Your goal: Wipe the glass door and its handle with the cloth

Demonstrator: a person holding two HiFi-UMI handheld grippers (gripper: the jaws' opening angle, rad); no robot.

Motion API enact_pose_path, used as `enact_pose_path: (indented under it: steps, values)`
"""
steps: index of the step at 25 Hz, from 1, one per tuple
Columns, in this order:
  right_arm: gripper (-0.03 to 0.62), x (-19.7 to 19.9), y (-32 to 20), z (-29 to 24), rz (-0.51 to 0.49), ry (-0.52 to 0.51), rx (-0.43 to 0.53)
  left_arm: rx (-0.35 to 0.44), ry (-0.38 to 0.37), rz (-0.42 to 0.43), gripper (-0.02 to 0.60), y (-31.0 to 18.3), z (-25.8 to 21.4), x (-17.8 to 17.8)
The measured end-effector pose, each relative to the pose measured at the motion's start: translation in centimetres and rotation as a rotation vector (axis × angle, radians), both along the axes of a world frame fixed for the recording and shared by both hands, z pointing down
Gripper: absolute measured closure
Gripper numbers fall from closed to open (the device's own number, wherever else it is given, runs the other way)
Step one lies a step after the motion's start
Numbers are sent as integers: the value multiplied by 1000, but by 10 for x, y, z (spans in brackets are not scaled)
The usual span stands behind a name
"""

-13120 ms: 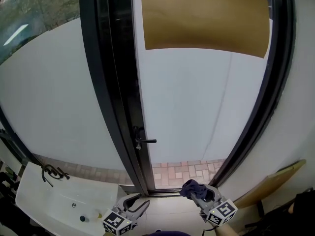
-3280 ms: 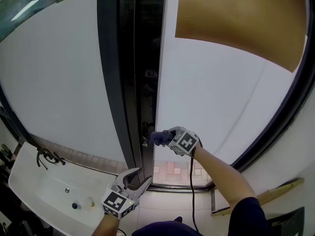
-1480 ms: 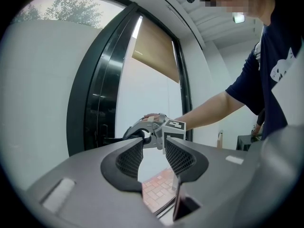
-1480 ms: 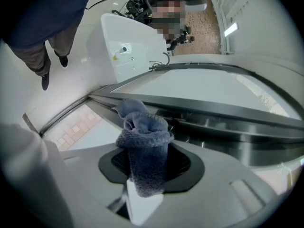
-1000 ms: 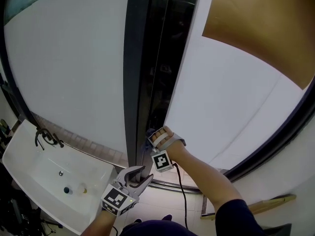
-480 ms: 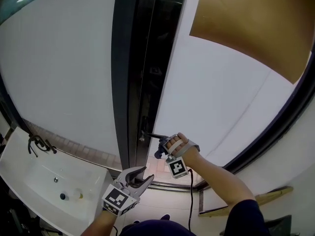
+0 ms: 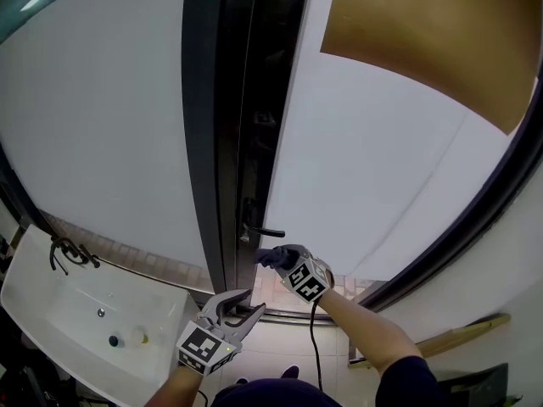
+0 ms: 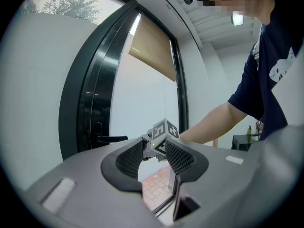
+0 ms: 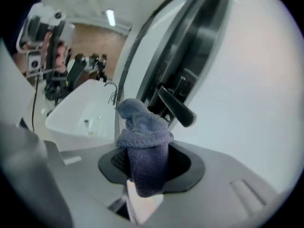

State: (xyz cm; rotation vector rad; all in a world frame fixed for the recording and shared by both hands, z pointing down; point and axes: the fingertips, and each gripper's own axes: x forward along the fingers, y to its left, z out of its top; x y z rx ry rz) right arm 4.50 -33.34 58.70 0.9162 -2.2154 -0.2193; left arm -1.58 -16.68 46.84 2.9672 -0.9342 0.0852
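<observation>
Head view: my right tool (image 7: 283,264) is clamped on the blue cloth (image 7: 267,257). The cloth bunches up out of the jaws and sits just below the black lever handle (image 7: 266,232), at the edge of the glass door (image 7: 373,168). Whether cloth and handle touch, I cannot tell. My left tool (image 7: 242,300) hangs lower, near the foot of the door frame, its jaws moderately wide with nothing between them. Right gripper view: the handle crosses just behind the top of the cloth. A white sink (image 7: 59,329) stands at lower left. A brown panel (image 7: 424,32) covers the upper glass.
</observation>
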Motion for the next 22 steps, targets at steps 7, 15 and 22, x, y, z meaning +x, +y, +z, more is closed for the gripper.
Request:
enact_pose_path:
  steps: [7, 15, 22]
  values:
    - [445, -60, -40, -4, 197, -495, -175, -24, -11, -41, 437, 0, 8, -11]
    - [445, -70, -85, -9, 334, -661, -179, -66, -35, -115, 437, -2, 19, -35]
    - [447, -64, -86, -3, 353, -662, -188, -59, -39, -124, 437, -4, 22, -38]
